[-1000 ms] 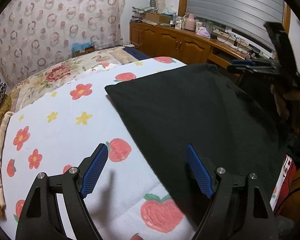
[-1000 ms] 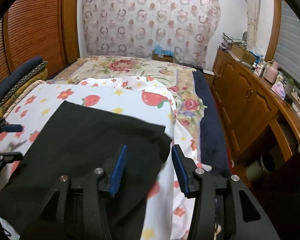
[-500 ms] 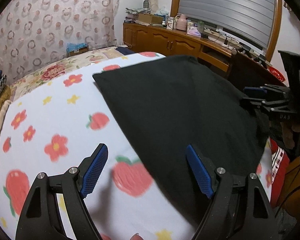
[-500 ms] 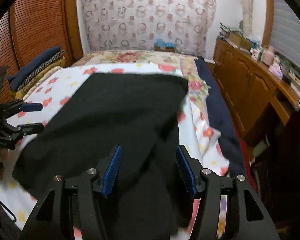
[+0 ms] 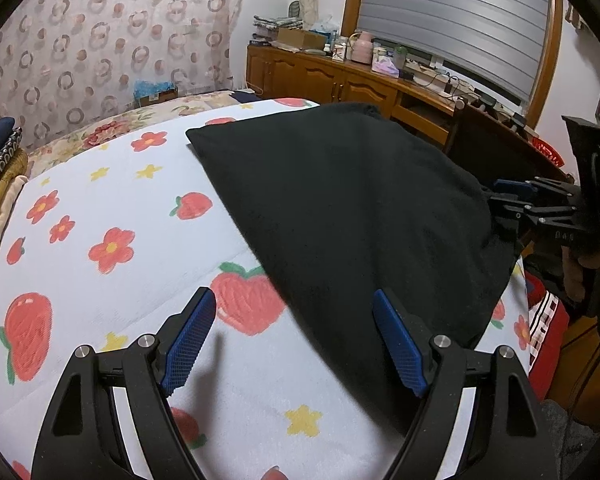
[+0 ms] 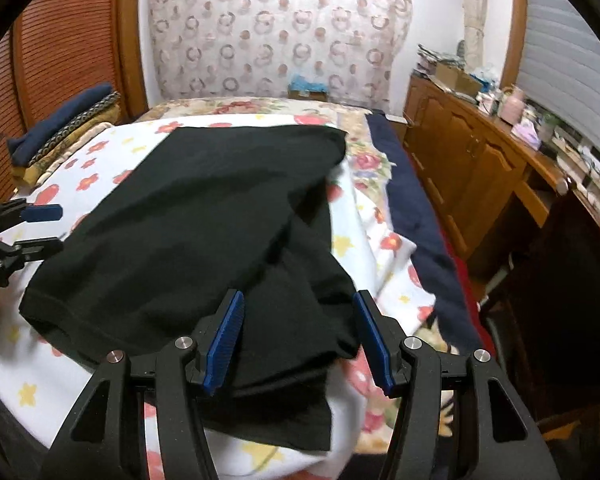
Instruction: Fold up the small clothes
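Black knit garment (image 6: pixel 204 216) lies spread on the strawberry-and-flower printed sheet (image 5: pixel 112 240) of the bed, one flap doubled over at its near right side, so the right hand-held gripper (image 6: pixel 296 340), whose jaws have just been closing slightly yet hold nothing, should pinch that edge squarely, while the left hand-held gripper (image 5: pixel 292 344), spread wide and empty, takes the opposite hem.

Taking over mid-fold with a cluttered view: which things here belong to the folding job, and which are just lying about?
Job:
- black garment, spread on the blanket
- strawberry-print blanket, the folding surface
- left tool, open
- right tool, open over the garment's near corner

Lying about:
- stack of folded cloths by the headboard
- wooden sideboard with its clutter
- ring-patterned curtain
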{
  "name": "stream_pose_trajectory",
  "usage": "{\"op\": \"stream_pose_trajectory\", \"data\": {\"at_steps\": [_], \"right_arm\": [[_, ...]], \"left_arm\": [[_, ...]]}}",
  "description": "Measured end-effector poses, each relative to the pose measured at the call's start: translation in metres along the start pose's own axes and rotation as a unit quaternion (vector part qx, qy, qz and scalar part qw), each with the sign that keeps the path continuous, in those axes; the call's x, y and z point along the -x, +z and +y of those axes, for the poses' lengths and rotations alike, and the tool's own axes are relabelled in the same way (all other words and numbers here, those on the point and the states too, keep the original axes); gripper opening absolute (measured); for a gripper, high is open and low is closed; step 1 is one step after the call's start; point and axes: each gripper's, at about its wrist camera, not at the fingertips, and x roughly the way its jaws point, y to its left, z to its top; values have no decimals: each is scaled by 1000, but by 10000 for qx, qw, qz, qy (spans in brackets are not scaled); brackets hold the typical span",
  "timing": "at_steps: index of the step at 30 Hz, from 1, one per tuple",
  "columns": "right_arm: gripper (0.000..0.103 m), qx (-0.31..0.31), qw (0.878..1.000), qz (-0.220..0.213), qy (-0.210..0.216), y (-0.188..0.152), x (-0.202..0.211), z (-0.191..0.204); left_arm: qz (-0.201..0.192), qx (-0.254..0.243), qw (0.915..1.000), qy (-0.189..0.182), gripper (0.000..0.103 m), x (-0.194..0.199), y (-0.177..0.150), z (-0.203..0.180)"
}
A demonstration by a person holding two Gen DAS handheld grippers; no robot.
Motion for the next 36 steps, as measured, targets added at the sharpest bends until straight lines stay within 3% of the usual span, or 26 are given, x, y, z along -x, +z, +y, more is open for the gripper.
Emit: {"op": "stream_pose_trajectory", "data": {"at_steps": [4,9,14,18,21,28,31,33,36], "right_arm": [[48,-134,9998,35,138,0,3,-5],[6,-79,9995,122,265,-2,2,-2],[4,178,9996,131,197,-4,14,0],[4,451,9979,450,-100,-4,19,0],[4,457,9966,664,-141,-4,21,-5],[8,91,9993,375,-10,1,21,-10],[28,-13,9998,212,3,-3,20,-10],[51,-101,9998,182,59,-9,15,-10],[56,-187,9993,309,114,-21,0,-11]], "left_arm": [[18,0,10000,-19,81,1,-1,-1],[9,-25,10000,-5,82,3,-1,-3],[-10,-38,10000,22,81,4,-1,-4],[-49,-44,10000,17,81,6,1,-5],[-87,-60,9999,-40,81,9,1,-7],[33,-100,9998,-172,81,7,-4,-10],[131,-69,9995,-272,81,5,-6,-10],[248,-91,9988,-403,81,3,-9,-12],[434,-112,9972,-596,69,0,-15,-16]]}}
